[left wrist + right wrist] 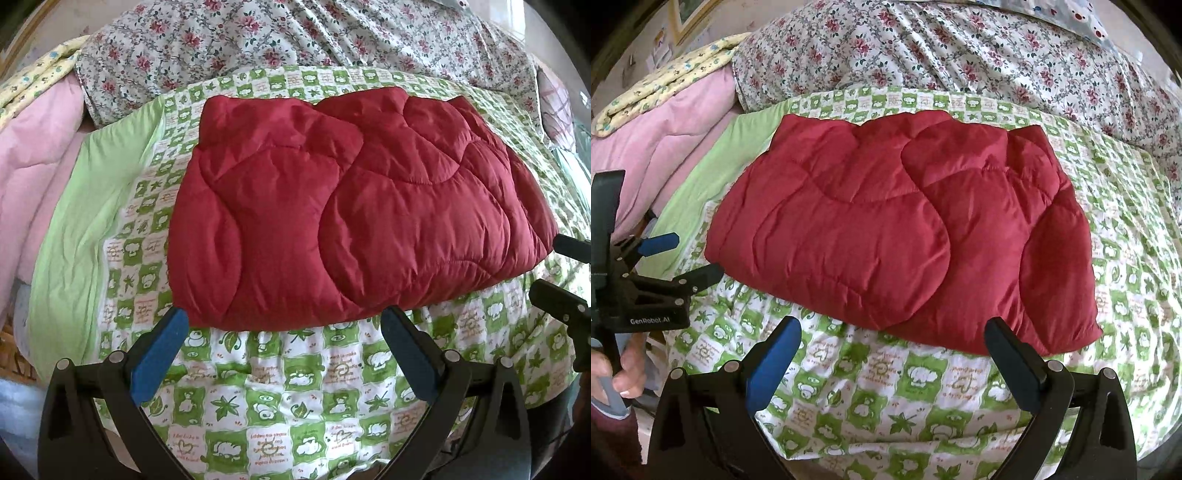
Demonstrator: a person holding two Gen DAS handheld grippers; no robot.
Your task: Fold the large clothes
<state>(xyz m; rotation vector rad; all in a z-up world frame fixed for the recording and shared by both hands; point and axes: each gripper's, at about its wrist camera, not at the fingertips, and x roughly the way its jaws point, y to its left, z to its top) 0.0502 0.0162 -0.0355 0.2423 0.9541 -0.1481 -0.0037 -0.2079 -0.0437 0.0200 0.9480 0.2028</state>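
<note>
Here, in the left wrist view, the red quilted garment (354, 206) lies folded into a thick rectangular bundle on the green-and-white checked bedspread (295, 398), with a floral quilt (295, 37) heaped behind it and pink bedding (37, 155) off to the left. The left gripper (284, 321) hangs just short of the bundle's near edge, its blue-padded fingers (162, 354) spread wide with nothing between them. At the right margin, part of the right gripper (557, 277) shows beside the bundle's corner.

In the right wrist view, the same garment (897, 229) sits in the middle of the bedspread (886, 398), its overlapping layers visible, the top flap ending in a rounded edge. The right gripper (894, 332) also stands fully open and empty, near the front edge. The left gripper (687, 254) appears at the left, held by a hand (620, 373).

The fold looks finished or close to it. The risk, as I judge it, lies in the puffy filling: the upper layers may spring apart or slide once nothing holds them down. A finger catching the near edge could also drag the bundle across the loose, wrinkled bedspread.
</note>
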